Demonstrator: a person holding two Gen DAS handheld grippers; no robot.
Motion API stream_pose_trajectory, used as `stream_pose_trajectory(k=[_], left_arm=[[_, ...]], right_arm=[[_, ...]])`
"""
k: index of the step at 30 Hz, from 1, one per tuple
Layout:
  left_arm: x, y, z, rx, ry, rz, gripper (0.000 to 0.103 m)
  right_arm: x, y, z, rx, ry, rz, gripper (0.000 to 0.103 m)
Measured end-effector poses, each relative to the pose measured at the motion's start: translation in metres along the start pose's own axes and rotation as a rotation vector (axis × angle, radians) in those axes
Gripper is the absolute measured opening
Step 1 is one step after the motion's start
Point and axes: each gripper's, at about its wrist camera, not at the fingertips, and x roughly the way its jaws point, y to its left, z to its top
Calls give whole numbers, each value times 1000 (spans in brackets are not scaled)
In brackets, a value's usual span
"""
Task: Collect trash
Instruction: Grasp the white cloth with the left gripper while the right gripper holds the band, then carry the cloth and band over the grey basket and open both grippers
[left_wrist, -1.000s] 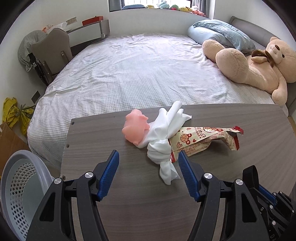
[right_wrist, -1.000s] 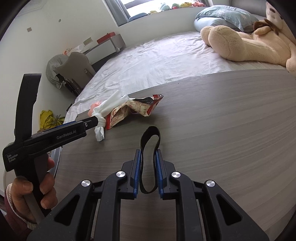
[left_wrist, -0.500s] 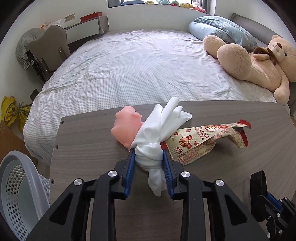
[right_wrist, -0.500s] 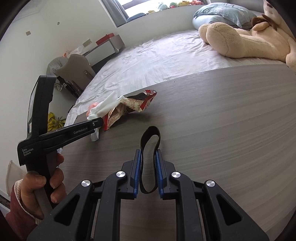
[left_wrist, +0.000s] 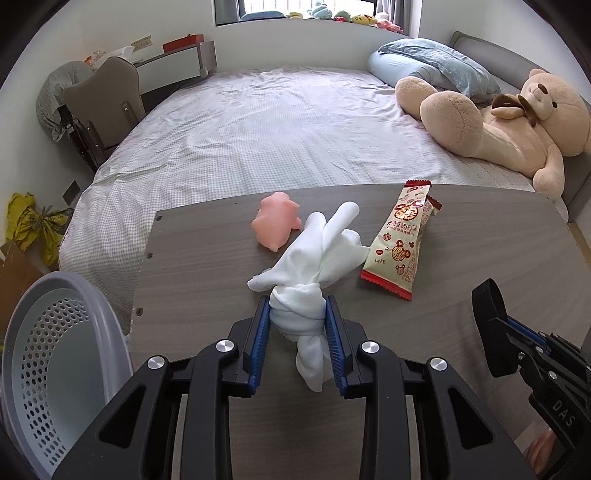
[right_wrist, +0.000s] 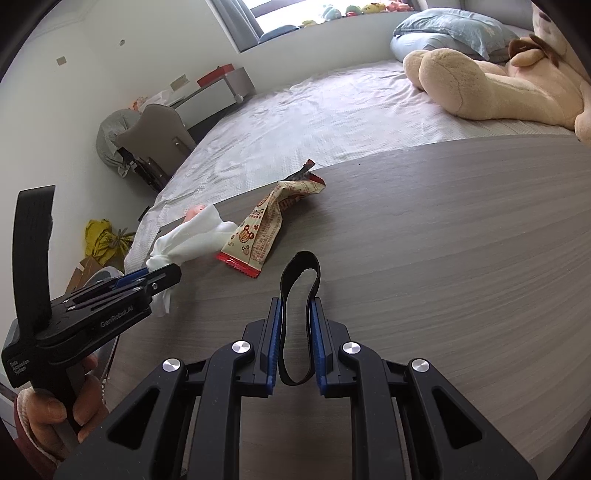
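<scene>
Grey wood-grain table (left_wrist: 207, 258) stands at the foot of a checked bed, and on it the left gripper (left_wrist: 298, 314) clamps a knotted white tissue wad (left_wrist: 317, 258), just beside a snack wrapper (left_wrist: 400, 242). A pink lump (left_wrist: 275, 225) lies beyond the wad. Nearer than the wrapper, the right gripper (right_wrist: 296, 317) pinches a black band loop (right_wrist: 300, 284).

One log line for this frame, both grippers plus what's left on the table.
left gripper: shut on knotted white tissue wad | right gripper: shut on black elastic band loop | on table: red-and-cream snack wrapper, pink squishy toy
</scene>
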Motion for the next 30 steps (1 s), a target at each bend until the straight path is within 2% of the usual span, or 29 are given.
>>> stream_pose_trajectory(k=[13,21,30], left_arm=[[-55,59,-37,-109,-52,89,29],[-83,114,-51,-205,-93,160,29],[-99,171,-75,-286,-92,287,29]], right_arm=[[9,55,-7,-105,43,45,16],[17,112,-6,-209,54,111,16],[36,184,-7,-333,88,209,16]])
